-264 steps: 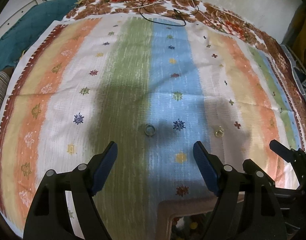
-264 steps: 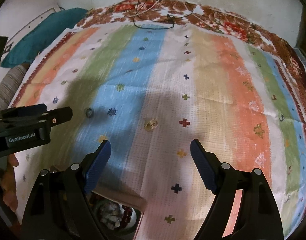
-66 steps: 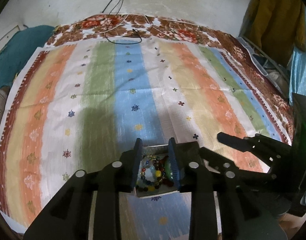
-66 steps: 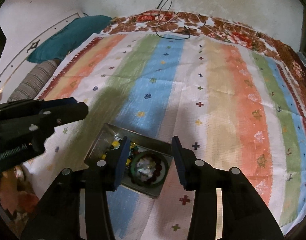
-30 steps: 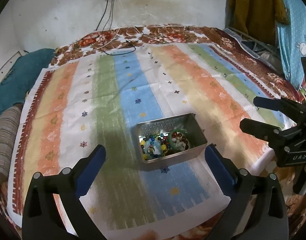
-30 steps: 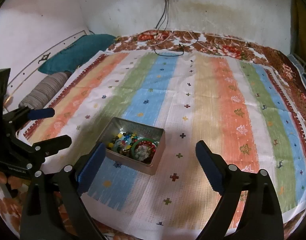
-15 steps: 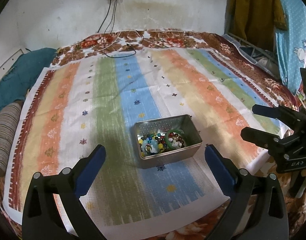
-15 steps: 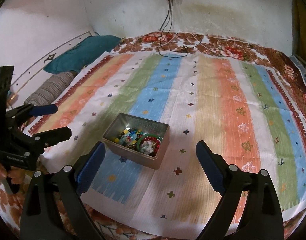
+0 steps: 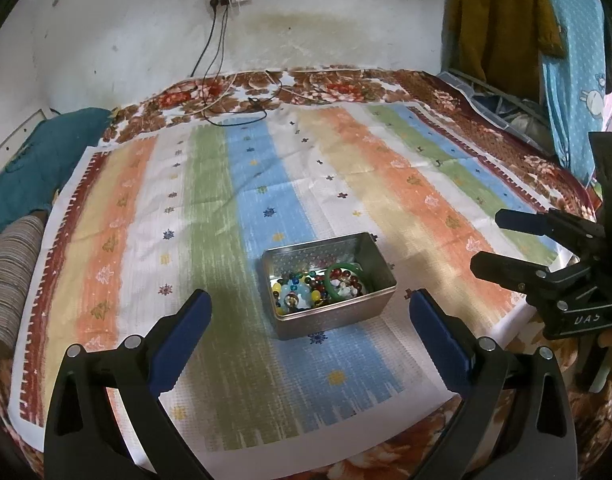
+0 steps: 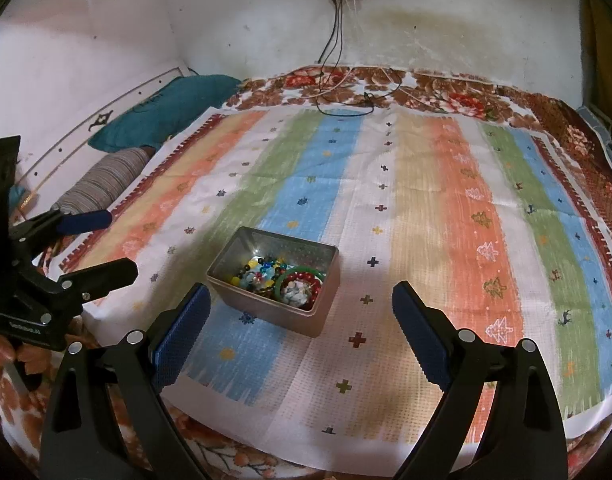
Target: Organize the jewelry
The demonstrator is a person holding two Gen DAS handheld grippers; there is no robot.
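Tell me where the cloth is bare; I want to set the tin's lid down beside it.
Bare cloth lies on every side of the metal tin: widest to its right across the orange and green stripes, and beyond it toward the charger cables. It is crowded only inside the tin, and at the near edge by the left tool and right tool.

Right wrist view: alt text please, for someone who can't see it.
An open metal tin of beads and a green bangle sits on a striped cloth spread on a bed. The right gripper frames it, jaws wide open and empty; the left gripper is at far left.
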